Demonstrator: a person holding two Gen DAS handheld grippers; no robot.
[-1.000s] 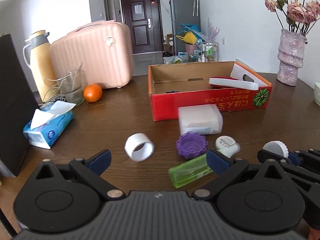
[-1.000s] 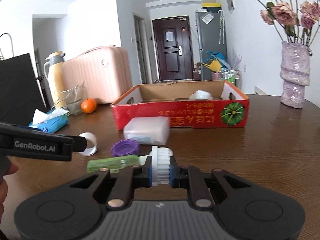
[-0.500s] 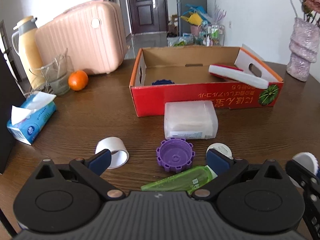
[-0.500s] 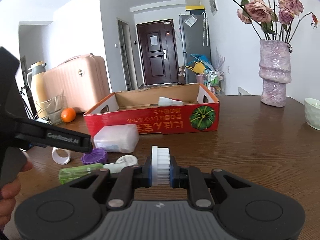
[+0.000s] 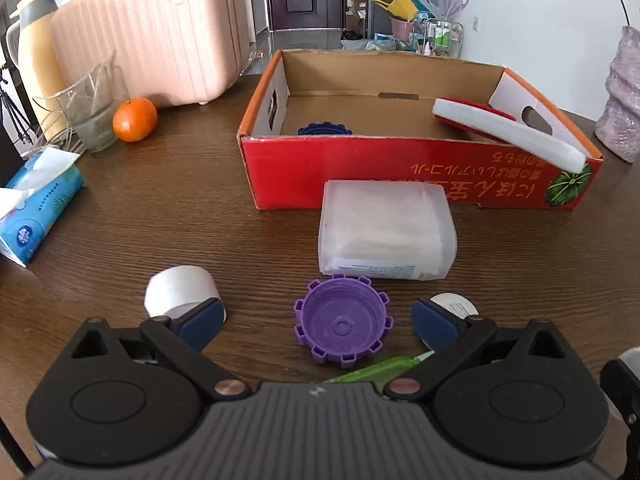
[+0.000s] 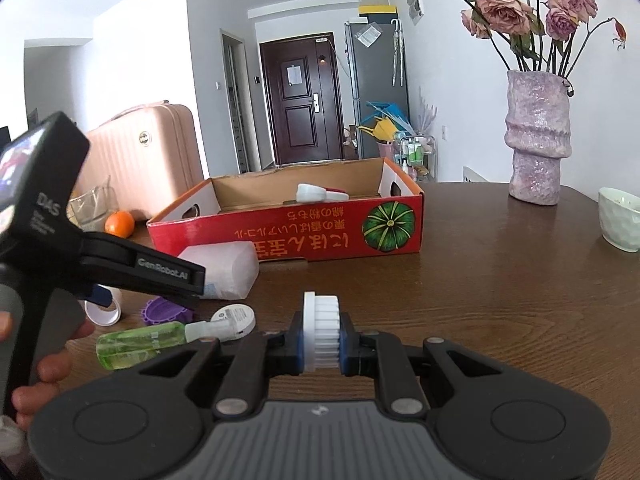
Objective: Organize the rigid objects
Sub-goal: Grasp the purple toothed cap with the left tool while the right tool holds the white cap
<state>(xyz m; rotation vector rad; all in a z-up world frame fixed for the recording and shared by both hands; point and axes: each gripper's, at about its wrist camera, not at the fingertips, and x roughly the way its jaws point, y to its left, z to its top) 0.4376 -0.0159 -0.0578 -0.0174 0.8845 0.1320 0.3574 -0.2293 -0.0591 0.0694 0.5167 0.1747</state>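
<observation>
Tabletop: left gripper [image 5: 316, 320] narrowing slightly, straddles purple cap [image 5: 342, 325]; right gripper [image 6: 321, 338] apparently pinches white cap [image 6: 320, 336].

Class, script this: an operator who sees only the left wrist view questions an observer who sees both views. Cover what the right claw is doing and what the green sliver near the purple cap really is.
Operator: From my view I barely see the right claw. What is it doing?
Observer: The right claw is shut on a white ribbed cap, held on edge above the table.
Operator: Below the purple cap I see only a green sliver. What is it?
Observer: It is a green spray bottle lying on its side, with a white nozzle.
</observation>
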